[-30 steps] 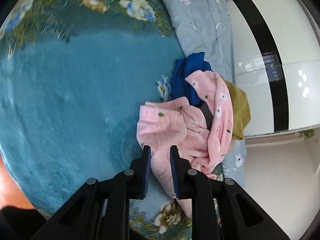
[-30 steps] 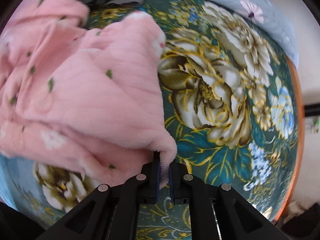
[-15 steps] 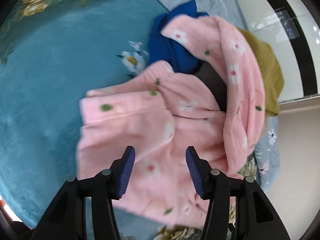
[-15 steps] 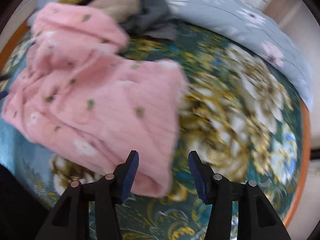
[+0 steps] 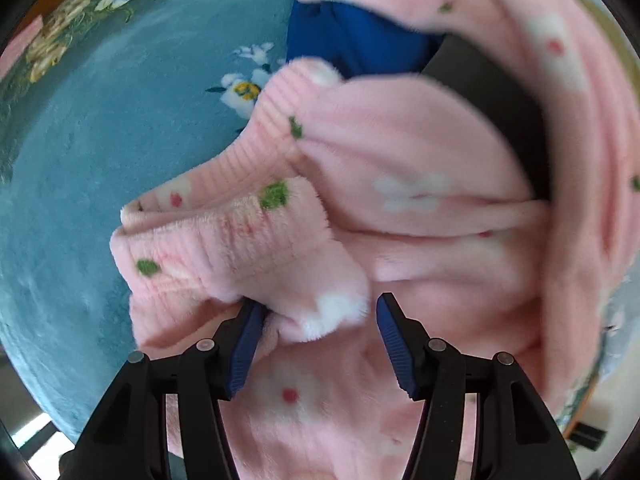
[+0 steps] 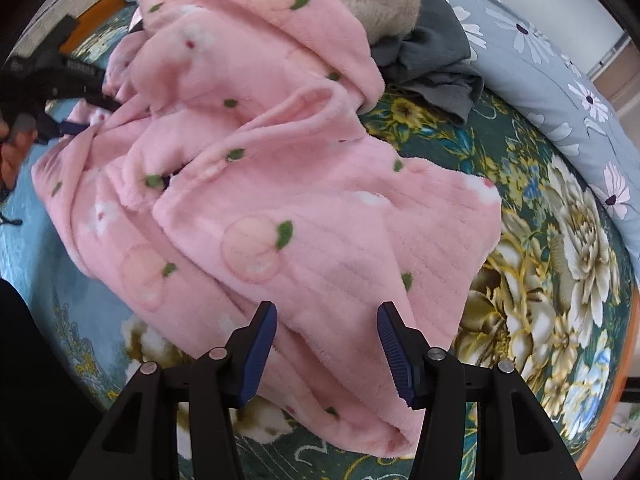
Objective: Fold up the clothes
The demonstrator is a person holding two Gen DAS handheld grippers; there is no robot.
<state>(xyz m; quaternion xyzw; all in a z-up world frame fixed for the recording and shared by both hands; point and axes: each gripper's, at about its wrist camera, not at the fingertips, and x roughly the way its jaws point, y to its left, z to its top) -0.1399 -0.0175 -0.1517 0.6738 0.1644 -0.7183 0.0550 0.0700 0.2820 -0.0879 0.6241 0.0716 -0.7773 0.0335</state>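
a home bedroom. a bed is spread with a teal floral blanket and a grey flowered duvet, and a pile of clothes lies on top.

A bed's teal floral blanket, a grey daisy-print pillow (perhaps a quilt) alongside.

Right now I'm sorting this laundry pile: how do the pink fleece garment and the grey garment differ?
The pink fleece garment is plush, printed with peaches and flowers, spread across the bed; the grey garment is thin, plain and crumpled beside it. The pink one looks far larger. Both lie unfolded.
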